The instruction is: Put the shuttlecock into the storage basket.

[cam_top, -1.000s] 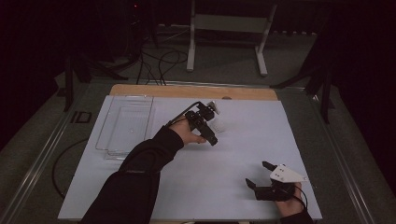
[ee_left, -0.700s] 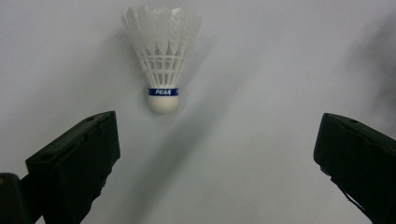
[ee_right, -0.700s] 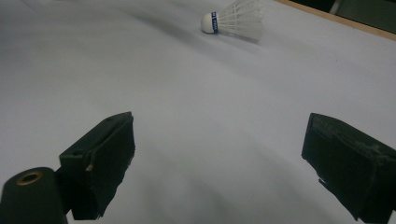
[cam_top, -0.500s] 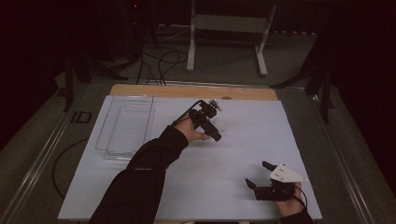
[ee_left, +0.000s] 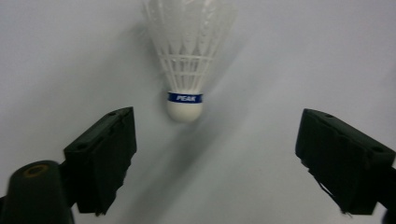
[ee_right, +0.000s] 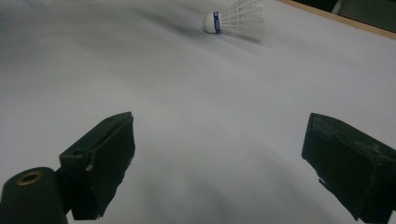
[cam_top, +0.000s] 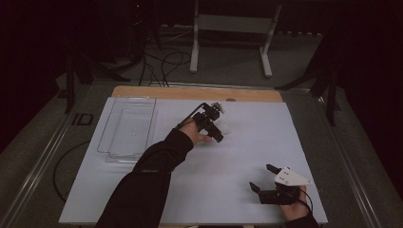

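From the high view, the left gripper (cam_top: 219,136) is near the middle of the desk (cam_top: 247,156), just beside a white shuttlecock (cam_top: 223,127). The right gripper (cam_top: 263,178) rests near the front right corner, jaws wide apart and empty.

In the left gripper view, the shuttlecock (ee_left: 187,56) lies on the desk just ahead of the jaws, cork toward them; they have just been closing but stand apart, gripping nothing.

In the right gripper view, the shuttlecock (ee_right: 236,21) lies well apart, close to the far edge.

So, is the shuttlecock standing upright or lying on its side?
Lying on its side. The shuttlecock rests flat on the white table, cork and feather skirt both level with the surface.
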Demonstrator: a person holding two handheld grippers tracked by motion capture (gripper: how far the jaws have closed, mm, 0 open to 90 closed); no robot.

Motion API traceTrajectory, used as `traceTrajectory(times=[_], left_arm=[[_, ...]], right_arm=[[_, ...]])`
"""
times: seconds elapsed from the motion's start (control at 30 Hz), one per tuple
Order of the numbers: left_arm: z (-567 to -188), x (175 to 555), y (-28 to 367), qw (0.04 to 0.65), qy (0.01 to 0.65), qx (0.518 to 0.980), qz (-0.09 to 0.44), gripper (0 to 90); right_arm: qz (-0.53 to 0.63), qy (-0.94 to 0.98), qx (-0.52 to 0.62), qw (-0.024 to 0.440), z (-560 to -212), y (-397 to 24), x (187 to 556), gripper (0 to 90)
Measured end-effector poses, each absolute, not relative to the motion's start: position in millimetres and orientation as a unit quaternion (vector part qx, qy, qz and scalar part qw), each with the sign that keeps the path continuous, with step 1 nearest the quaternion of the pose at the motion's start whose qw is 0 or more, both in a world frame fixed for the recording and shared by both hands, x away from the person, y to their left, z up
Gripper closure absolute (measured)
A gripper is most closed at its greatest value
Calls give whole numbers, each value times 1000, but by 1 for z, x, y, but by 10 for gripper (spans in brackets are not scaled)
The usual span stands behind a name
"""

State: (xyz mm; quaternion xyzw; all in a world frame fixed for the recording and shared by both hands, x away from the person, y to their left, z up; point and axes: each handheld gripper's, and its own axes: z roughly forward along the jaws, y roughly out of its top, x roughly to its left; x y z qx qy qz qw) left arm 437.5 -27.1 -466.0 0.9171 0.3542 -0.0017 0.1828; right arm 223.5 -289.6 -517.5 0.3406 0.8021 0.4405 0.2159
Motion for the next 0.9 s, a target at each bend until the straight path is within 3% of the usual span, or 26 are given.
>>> traceTrajectory(times=[0.13, 0.17, 0.9], left_arm=[[-472, 440, -28, 182, 355, 917, 1, 218], [-474, 440, -28, 180, 354, 918, 1, 270], [-502, 449, -37, 147, 376, 915, 8, 500]], right_arm=[[440, 802, 342, 214, -518, -290, 224, 95], [440, 803, 342, 214, -518, -290, 224, 95], [439, 802, 345, 210, -518, -290, 224, 95]])
